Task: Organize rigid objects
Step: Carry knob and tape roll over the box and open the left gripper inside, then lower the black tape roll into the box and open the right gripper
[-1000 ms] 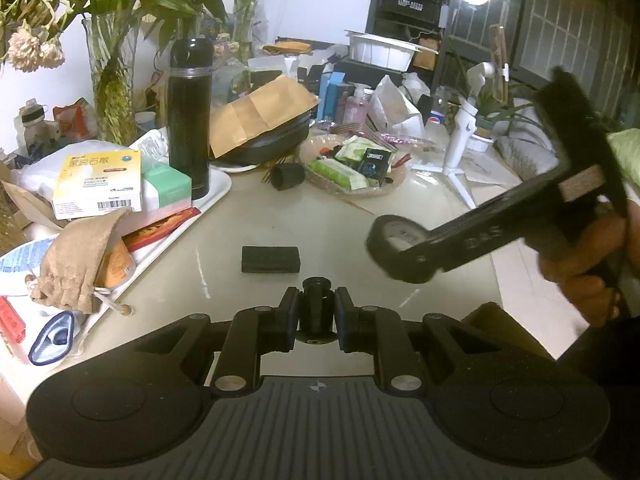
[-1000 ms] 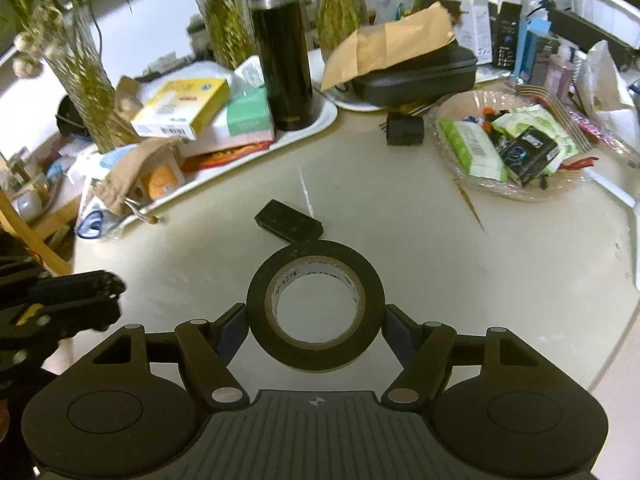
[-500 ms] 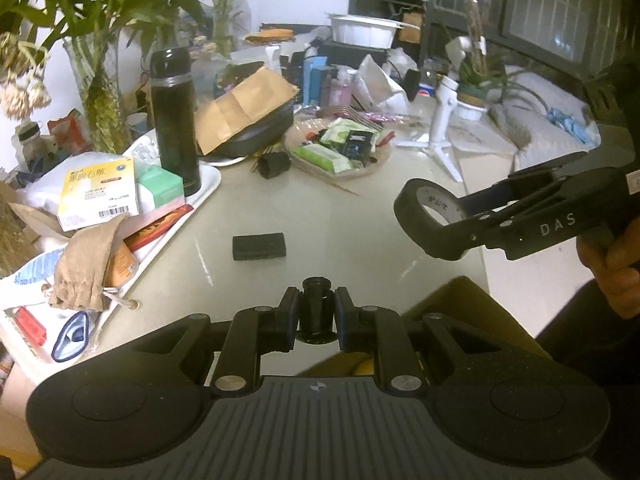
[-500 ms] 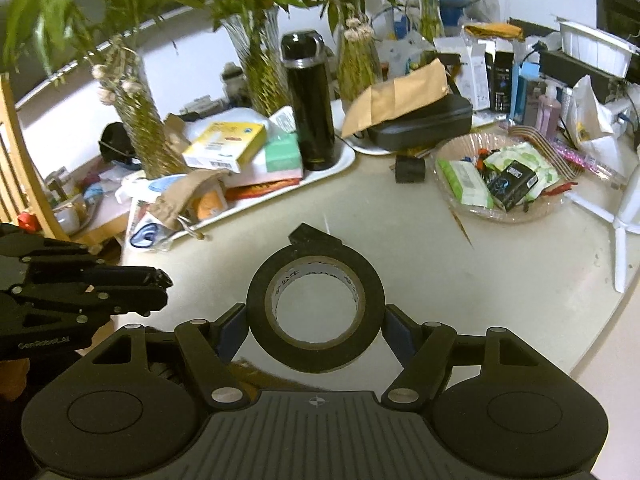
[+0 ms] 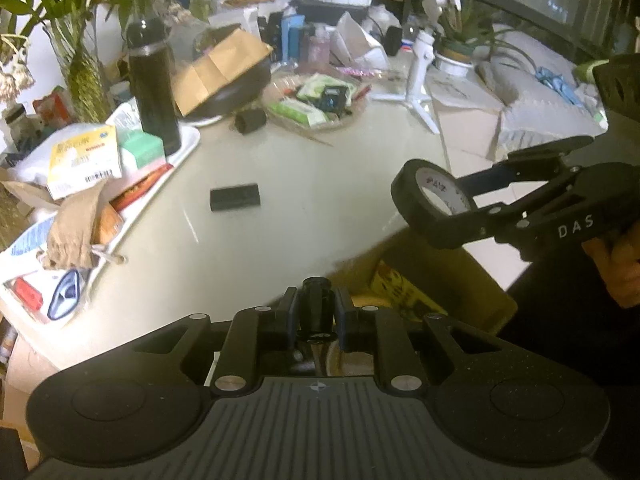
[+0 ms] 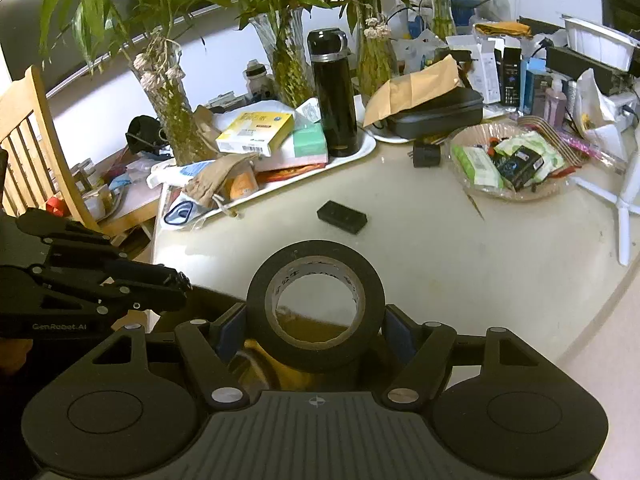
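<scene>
Black tape roll (image 6: 316, 306), squeezed in the right hand-held gripper (image 6: 316, 320) above the brown box (image 5: 432, 276), could slip and miss it, like the small black part pinched in the left hand-held gripper (image 5: 316, 312), with another black block (image 6: 342, 217) waiting farther off on the surface (image 6: 420, 240).

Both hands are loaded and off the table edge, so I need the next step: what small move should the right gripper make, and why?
Probably lower the right gripper toward the open cardboard box below and let go. It is shut on the black tape roll, which hangs past the table edge, with the box's brown inside showing through its hole. The left gripper holds a small black cylindrical part over the same box.
</scene>
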